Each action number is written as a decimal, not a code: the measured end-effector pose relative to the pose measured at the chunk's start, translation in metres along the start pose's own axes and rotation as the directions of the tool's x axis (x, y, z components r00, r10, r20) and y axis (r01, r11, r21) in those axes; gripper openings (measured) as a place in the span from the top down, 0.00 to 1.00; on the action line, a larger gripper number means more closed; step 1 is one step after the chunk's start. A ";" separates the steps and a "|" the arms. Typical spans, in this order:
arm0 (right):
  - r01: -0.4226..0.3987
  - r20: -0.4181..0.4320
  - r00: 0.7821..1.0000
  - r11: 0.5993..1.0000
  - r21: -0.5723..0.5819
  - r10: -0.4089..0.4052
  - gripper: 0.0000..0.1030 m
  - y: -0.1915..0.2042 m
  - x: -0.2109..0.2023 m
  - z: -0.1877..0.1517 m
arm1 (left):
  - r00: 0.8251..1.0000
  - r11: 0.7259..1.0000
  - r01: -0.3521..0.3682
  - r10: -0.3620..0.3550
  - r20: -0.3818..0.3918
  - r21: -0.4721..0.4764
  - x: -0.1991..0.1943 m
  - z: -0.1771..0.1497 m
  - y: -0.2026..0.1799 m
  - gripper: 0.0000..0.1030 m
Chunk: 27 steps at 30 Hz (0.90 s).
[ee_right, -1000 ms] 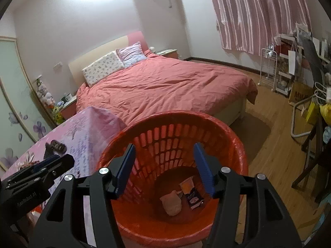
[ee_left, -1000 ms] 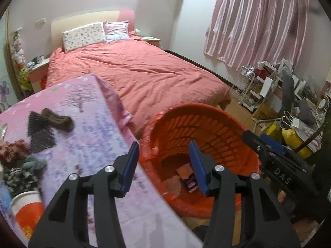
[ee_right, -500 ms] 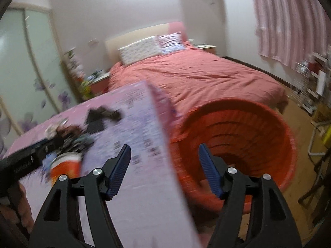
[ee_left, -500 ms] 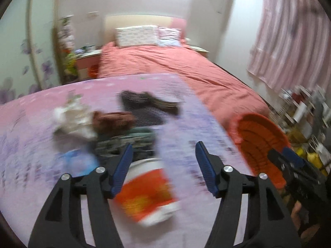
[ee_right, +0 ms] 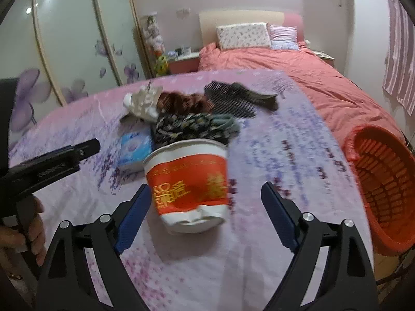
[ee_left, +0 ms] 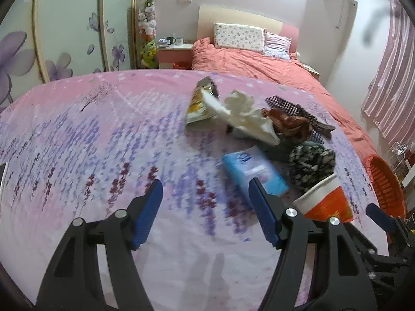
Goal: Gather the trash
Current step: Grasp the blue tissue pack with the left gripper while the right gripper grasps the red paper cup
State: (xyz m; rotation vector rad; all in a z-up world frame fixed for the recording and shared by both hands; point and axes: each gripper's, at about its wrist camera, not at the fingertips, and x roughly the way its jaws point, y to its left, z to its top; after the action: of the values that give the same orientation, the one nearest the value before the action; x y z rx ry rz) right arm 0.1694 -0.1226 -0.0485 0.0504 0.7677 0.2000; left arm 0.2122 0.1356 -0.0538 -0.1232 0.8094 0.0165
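A red-and-white paper noodle cup point(ee_right: 189, 181) with a dented base lies tilted on the purple flowered cloth. It sits between the fingers of my right gripper point(ee_right: 206, 186), whose jaws are opening and do not touch it. My left gripper point(ee_left: 205, 181) hovers over bare cloth, jaws opening, nothing between them. Just beyond its right finger lies a blue tissue pack point(ee_left: 255, 172). Farther back lie crumpled white paper point(ee_left: 246, 116) and a yellow snack wrapper point(ee_left: 198, 106). The cup point(ee_left: 324, 199) shows at the left wrist view's right. The orange basket point(ee_right: 384, 181) stands off the cloth's right edge.
Rolled dark patterned cloth point(ee_right: 192, 127), a brown knit piece point(ee_right: 181, 102) and a black mesh item point(ee_right: 230, 99) lie behind the cup. A bed with a red cover point(ee_right: 298, 70) fills the back right. A hand point(ee_right: 33, 223) holds the left tool.
Both grippers have swung left, from over the orange basket to over the cloth with the trash pile. Both pairs of jaws stand wider than before.
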 end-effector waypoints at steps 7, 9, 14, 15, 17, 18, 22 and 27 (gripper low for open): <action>0.024 -0.065 0.998 0.999 -0.035 -0.026 0.29 0.012 0.026 0.001 | 1.000 1.000 0.018 -0.018 -0.010 -0.014 0.005 -0.006 0.007 0.30; 0.029 -0.081 0.996 0.999 -0.039 -0.032 0.30 0.010 0.027 0.000 | 0.999 0.999 0.030 -0.031 -0.017 -0.016 0.010 -0.005 0.003 0.29; 0.067 -0.068 0.995 0.997 -0.033 -0.069 0.30 0.003 0.020 -0.006 | 0.997 0.998 0.064 -0.064 -0.037 -0.021 0.022 -0.002 -0.014 0.25; 0.073 -0.067 0.995 0.997 -0.021 -0.075 0.30 -0.002 0.017 -0.008 | 0.997 0.997 0.069 -0.069 -0.041 -0.019 0.025 -0.001 -0.018 0.24; 0.090 -0.064 0.994 0.996 0.008 -0.089 0.30 -0.012 0.012 -0.011 | 0.996 0.997 0.074 -0.075 -0.049 -0.005 0.031 0.000 -0.030 0.23; 0.103 -0.061 0.993 0.994 0.026 -0.101 0.30 -0.020 0.011 -0.012 | 0.996 0.997 0.074 -0.073 -0.052 0.004 0.035 0.001 -0.035 0.23; 0.155 -0.059 0.987 0.984 0.093 -0.150 0.30 -0.045 0.008 -0.011 | 0.996 0.997 0.052 -0.048 -0.069 0.052 0.051 0.003 -0.056 0.23; 0.168 -0.069 0.985 0.971 0.170 -0.158 0.30 -0.068 0.010 -0.007 | 0.996 0.998 0.030 -0.025 -0.090 0.062 0.067 0.006 -0.068 0.24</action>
State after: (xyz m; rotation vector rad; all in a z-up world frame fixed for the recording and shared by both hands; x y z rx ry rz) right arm 0.1826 -0.1873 -0.0680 0.1490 0.8392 -0.0232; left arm 0.2668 0.0670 -0.0910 -0.0759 0.8968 -0.0408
